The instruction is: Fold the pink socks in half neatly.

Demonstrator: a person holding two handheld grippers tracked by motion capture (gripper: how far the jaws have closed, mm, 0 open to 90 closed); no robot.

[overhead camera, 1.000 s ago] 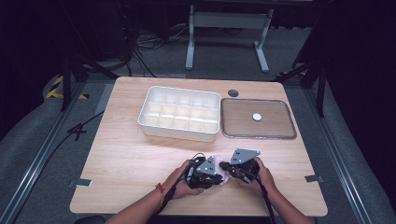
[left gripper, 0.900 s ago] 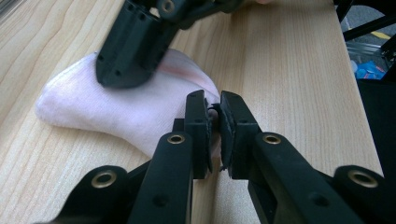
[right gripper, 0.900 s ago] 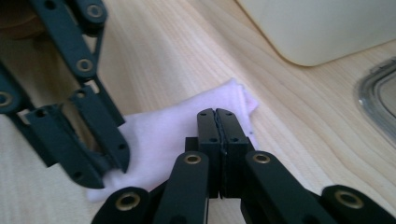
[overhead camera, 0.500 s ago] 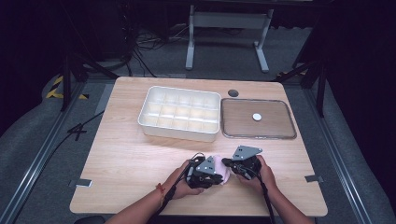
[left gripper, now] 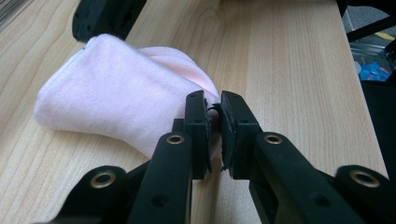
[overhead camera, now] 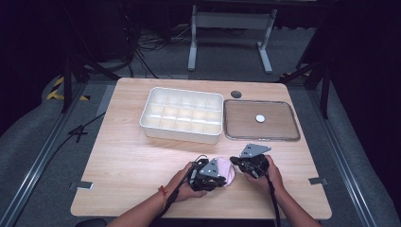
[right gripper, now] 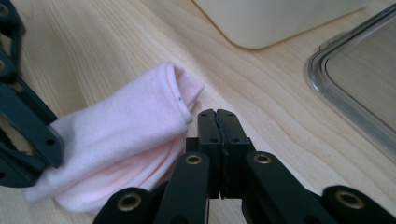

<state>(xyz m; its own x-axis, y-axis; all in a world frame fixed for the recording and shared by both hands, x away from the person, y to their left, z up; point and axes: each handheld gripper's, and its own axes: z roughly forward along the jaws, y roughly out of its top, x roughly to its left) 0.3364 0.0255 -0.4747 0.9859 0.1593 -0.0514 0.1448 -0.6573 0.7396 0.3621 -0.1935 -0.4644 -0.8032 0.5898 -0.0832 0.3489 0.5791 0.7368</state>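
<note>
A folded pale pink cloth (overhead camera: 227, 174) lies on the wooden table (overhead camera: 127, 156) near its front edge, between my two grippers. My left gripper (left gripper: 213, 122) is shut on a corner of the pink cloth (left gripper: 116, 93), with fabric pinched between its pads. In the high view the left gripper (overhead camera: 218, 174) lies on the cloth's left side. My right gripper (right gripper: 217, 126) is shut, its jaws pressed together with nothing between them, just right of the cloth (right gripper: 126, 135). The high view shows the right gripper (overhead camera: 236, 164) at the cloth's right edge.
A white tray with several compartments (overhead camera: 182, 116) stands at the table's middle back. To its right lies a clear rimmed lid (overhead camera: 283, 127) with a white knob (overhead camera: 259, 118). A small dark disc (overhead camera: 236, 94) is set in the table behind them.
The right gripper has shifted slightly beside the cloth. A bit more of the pink cloth shows between the grippers. The left gripper has stayed put.
</note>
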